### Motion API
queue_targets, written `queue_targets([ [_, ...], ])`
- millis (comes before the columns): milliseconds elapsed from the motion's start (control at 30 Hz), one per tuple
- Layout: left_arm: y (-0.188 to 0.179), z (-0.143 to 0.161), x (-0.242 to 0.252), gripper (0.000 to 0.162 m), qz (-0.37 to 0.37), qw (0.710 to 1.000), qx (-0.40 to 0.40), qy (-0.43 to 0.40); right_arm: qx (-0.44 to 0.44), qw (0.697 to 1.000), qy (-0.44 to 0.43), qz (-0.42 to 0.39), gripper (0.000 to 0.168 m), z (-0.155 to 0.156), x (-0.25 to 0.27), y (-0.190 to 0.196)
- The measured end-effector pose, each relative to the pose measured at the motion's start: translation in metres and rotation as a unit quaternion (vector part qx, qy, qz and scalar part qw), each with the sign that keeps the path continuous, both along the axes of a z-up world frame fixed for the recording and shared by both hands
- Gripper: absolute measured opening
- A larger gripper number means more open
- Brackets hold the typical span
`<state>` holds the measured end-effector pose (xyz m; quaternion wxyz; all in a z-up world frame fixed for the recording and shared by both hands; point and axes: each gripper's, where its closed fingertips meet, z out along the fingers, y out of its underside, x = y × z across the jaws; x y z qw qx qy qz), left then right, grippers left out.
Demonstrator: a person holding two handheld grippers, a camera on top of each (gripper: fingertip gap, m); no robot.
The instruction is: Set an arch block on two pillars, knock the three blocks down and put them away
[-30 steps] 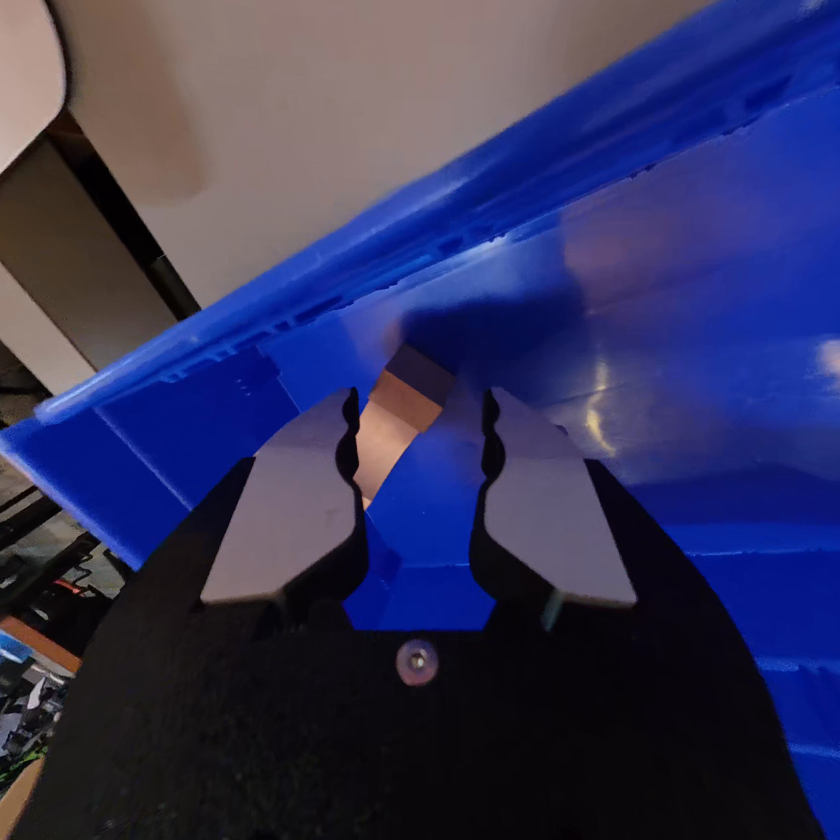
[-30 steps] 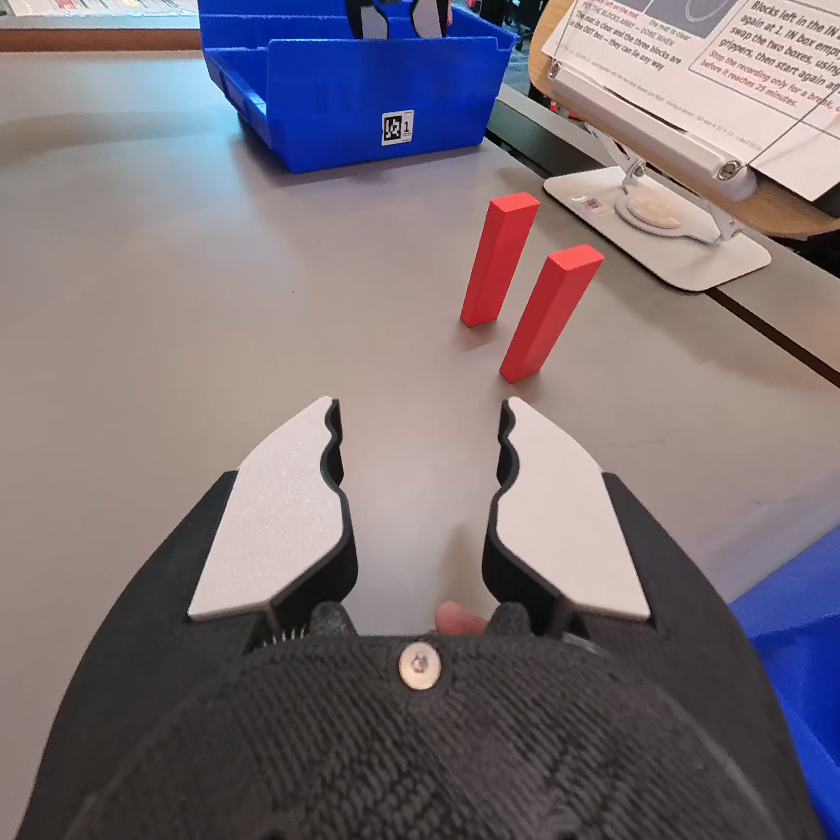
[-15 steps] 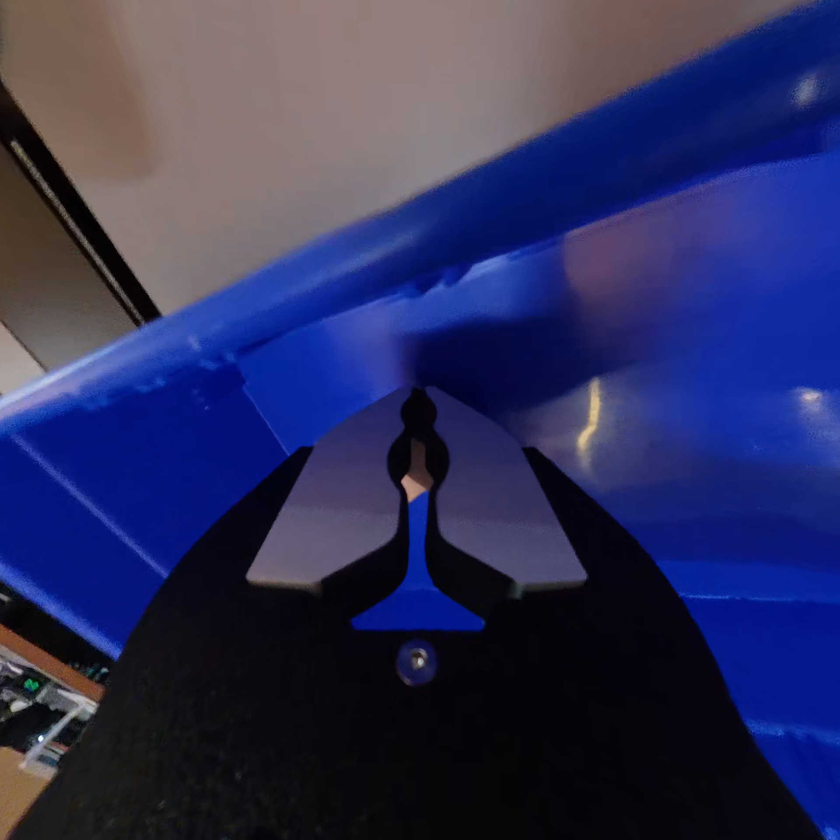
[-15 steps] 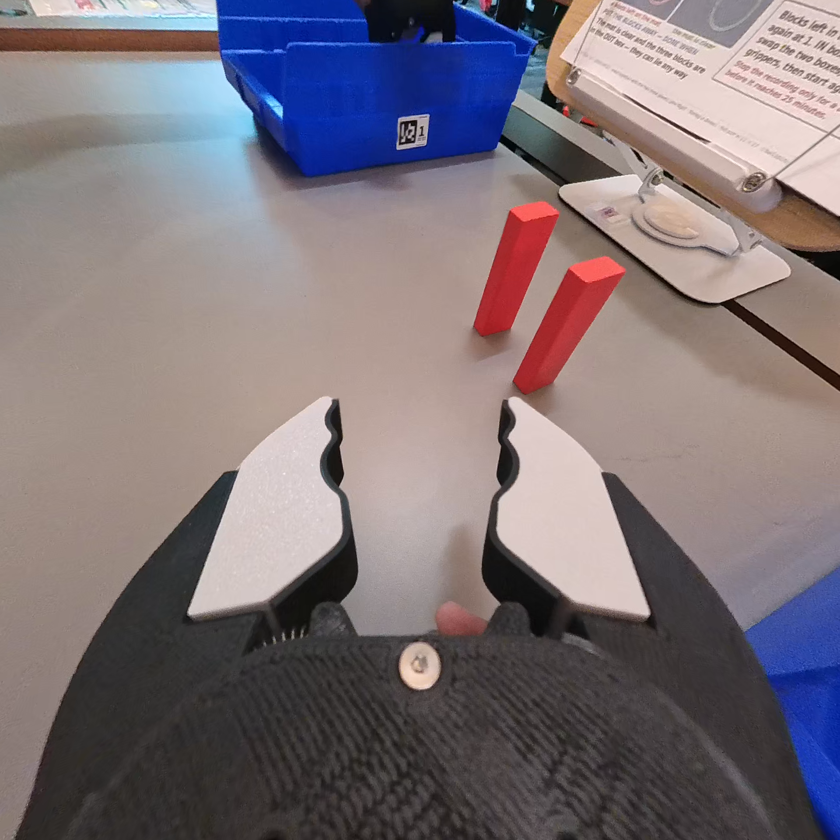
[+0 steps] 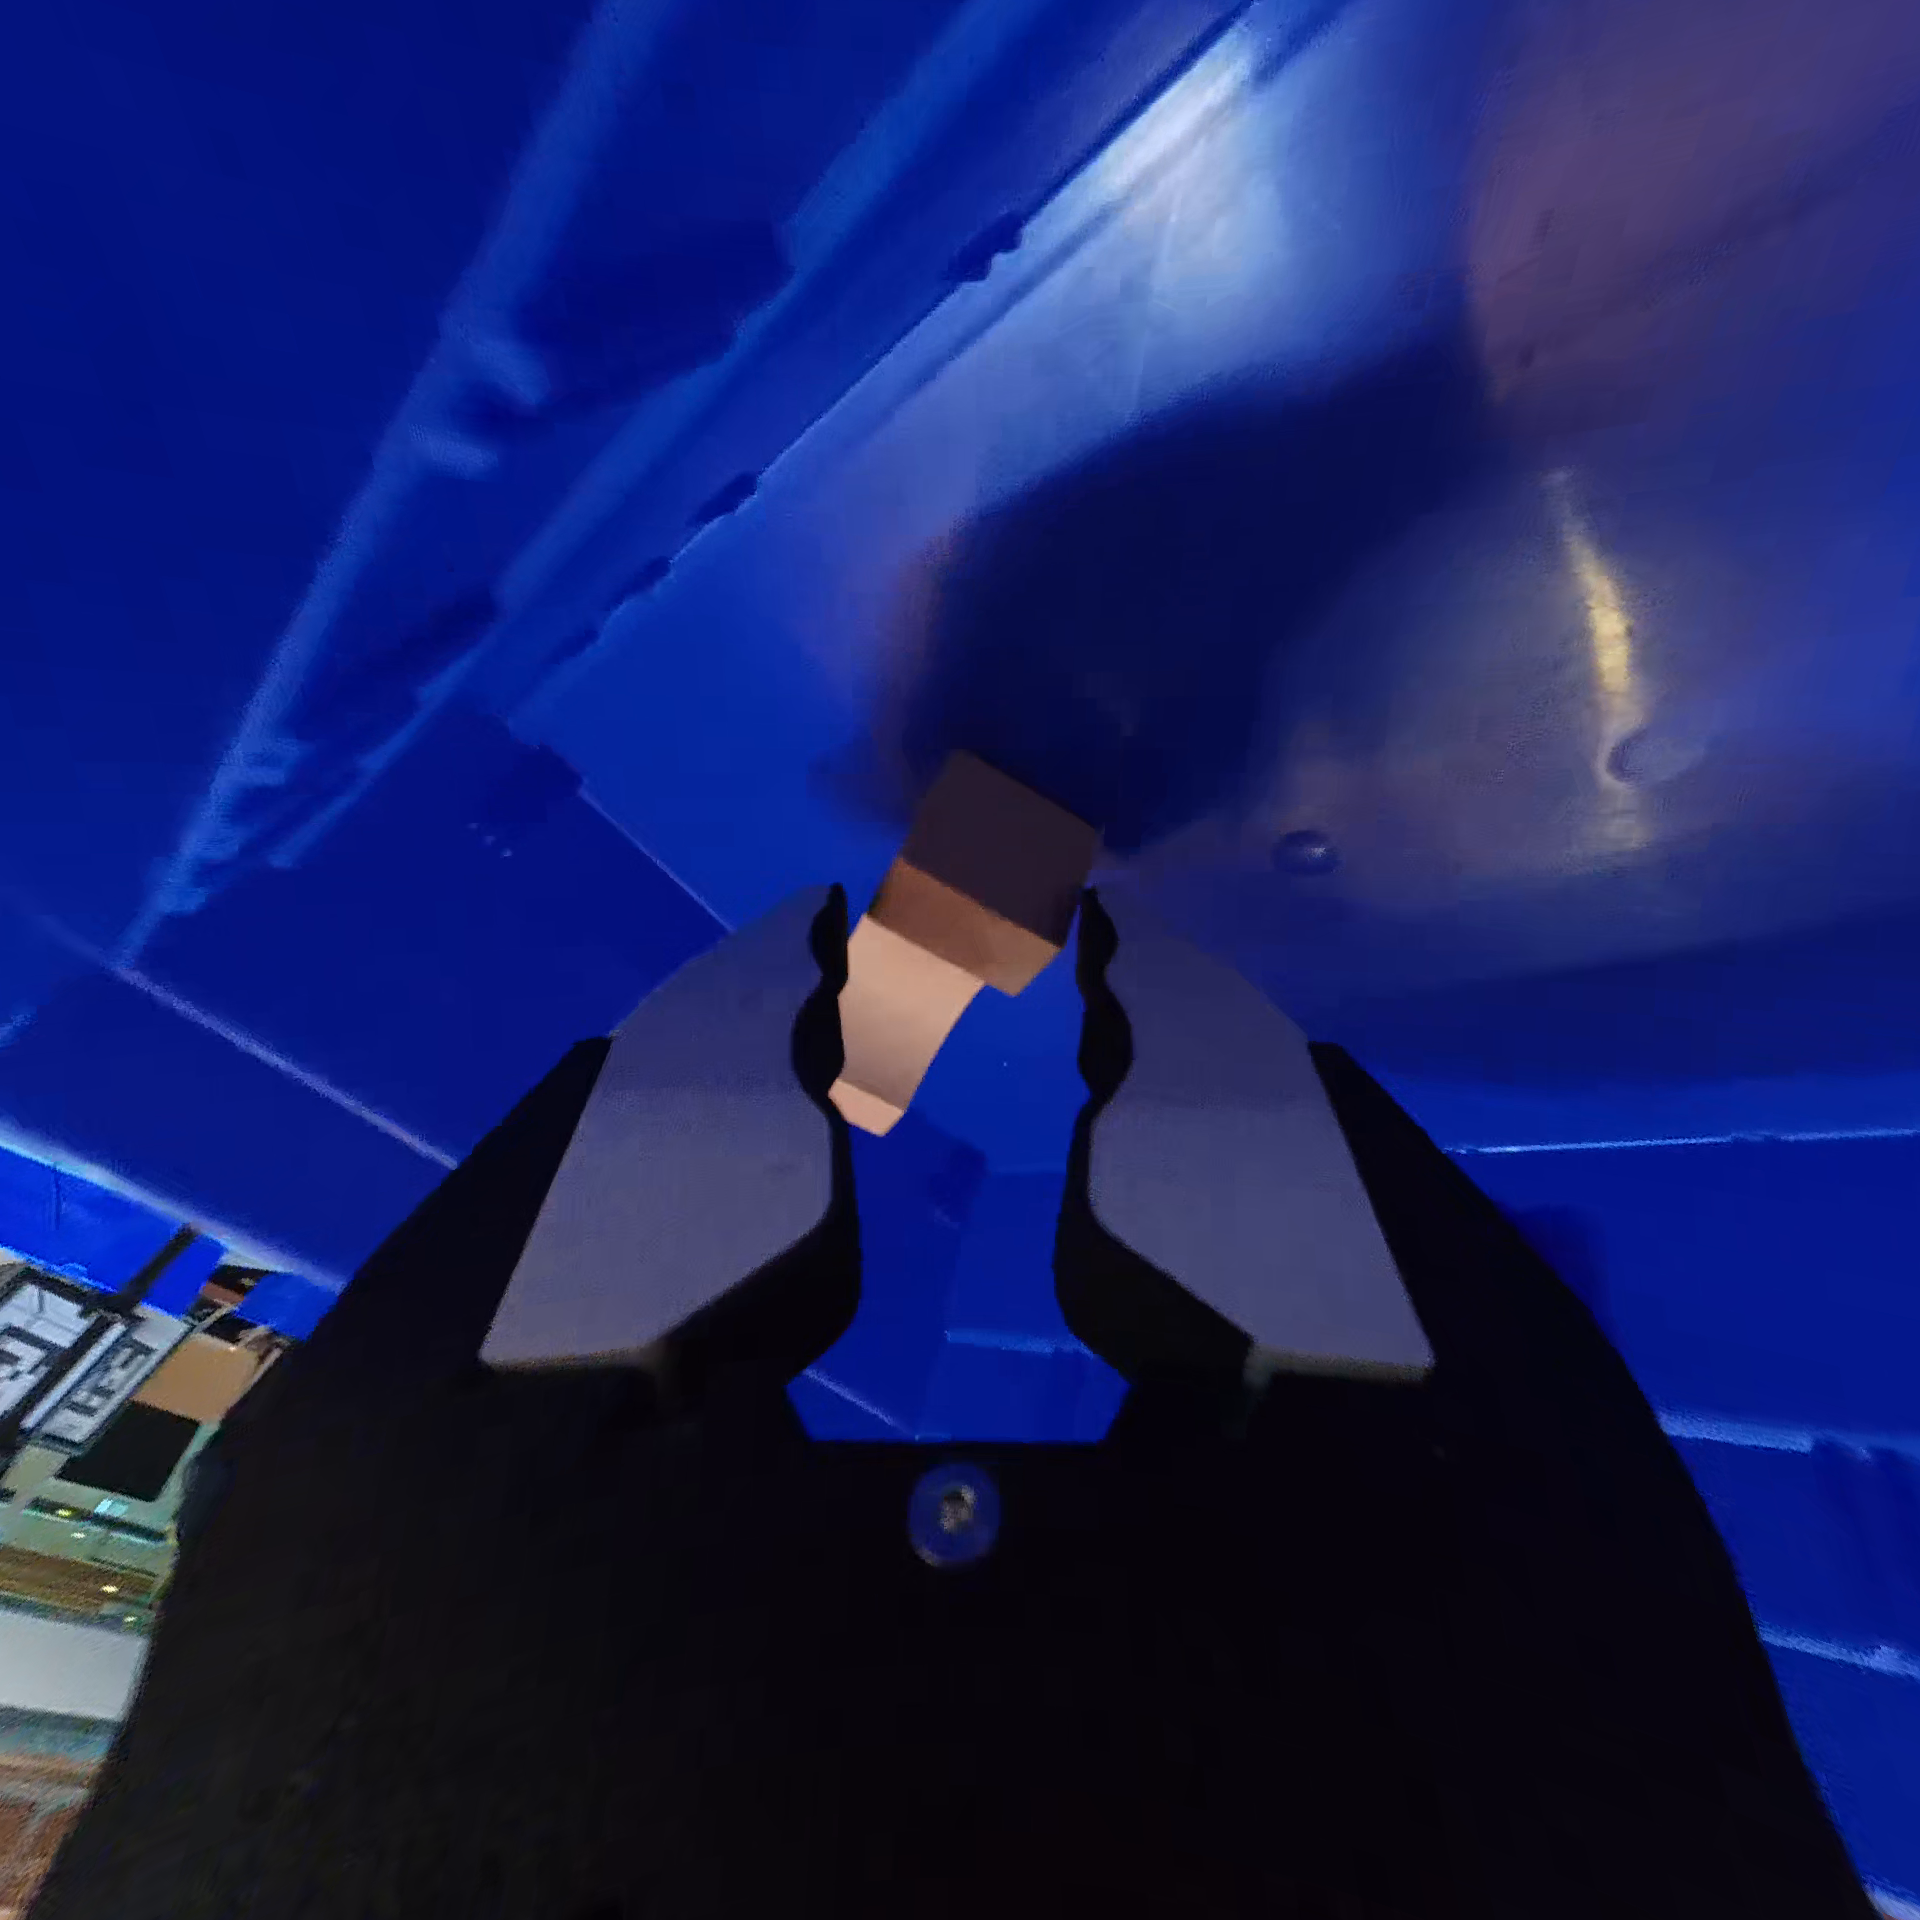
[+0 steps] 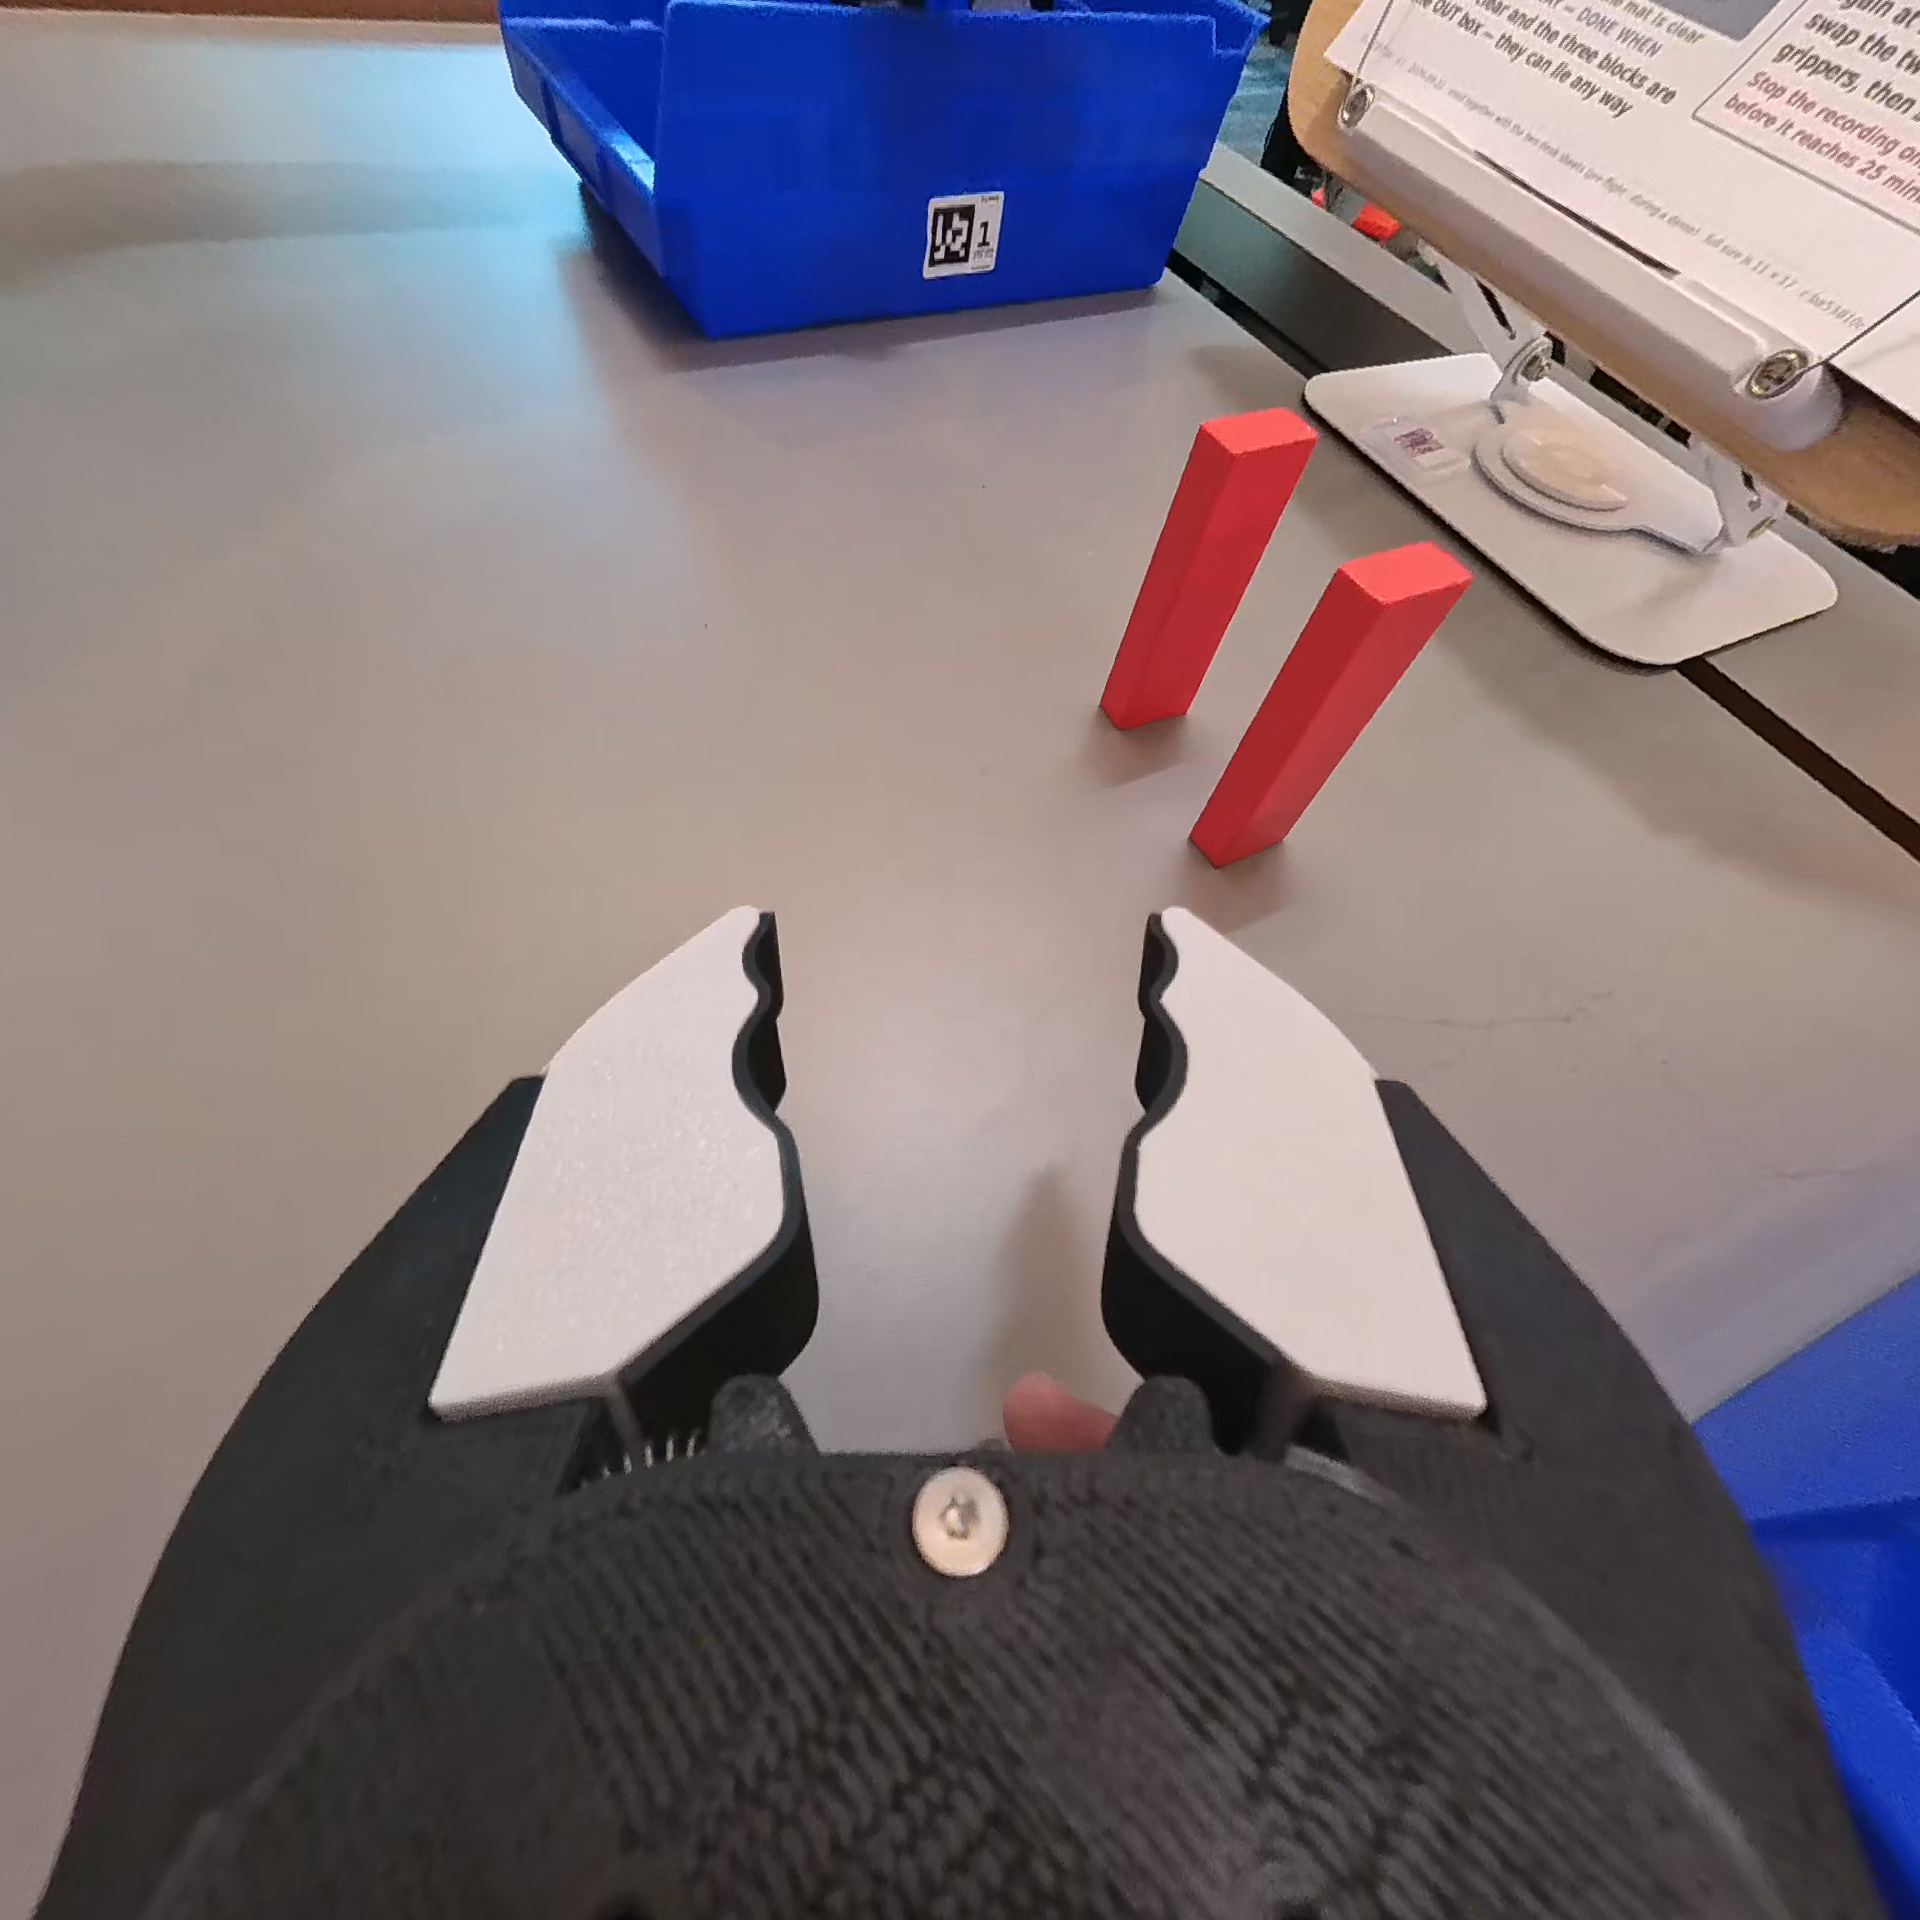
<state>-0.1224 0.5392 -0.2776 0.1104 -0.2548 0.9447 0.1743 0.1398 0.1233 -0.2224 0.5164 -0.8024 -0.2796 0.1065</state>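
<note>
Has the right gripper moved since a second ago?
Yes. The right gripper has advanced toward the blue bin, which, like the two red blocks, now looks nearer.

A: Left gripper: black body, two pale grey scalloped fingers, one round screw.

B: Right gripper matches: ribbed black shell, silver screw, small spring under the finger.

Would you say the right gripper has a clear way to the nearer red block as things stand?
Probably yes: the right gripper is open, and only bare grey table lies between it and the nearer red block, which stands ahead, slightly to the right.
</note>
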Motion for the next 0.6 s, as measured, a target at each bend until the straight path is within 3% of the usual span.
queue_targets([
  [367,-0.003,-0.009,-0.004,0.04,-0.005,0.999,-0.039,0.018,-0.008,1.0,0.006,-0.002,0.067,-0.006,0.001,0.003],
  [600,-0.011,0.013,-0.001,0.039,0.068,0.989,-0.08,-0.108,0.003,1.0,0.005,-0.006,0.067,-0.001,0.001,0.001],
])
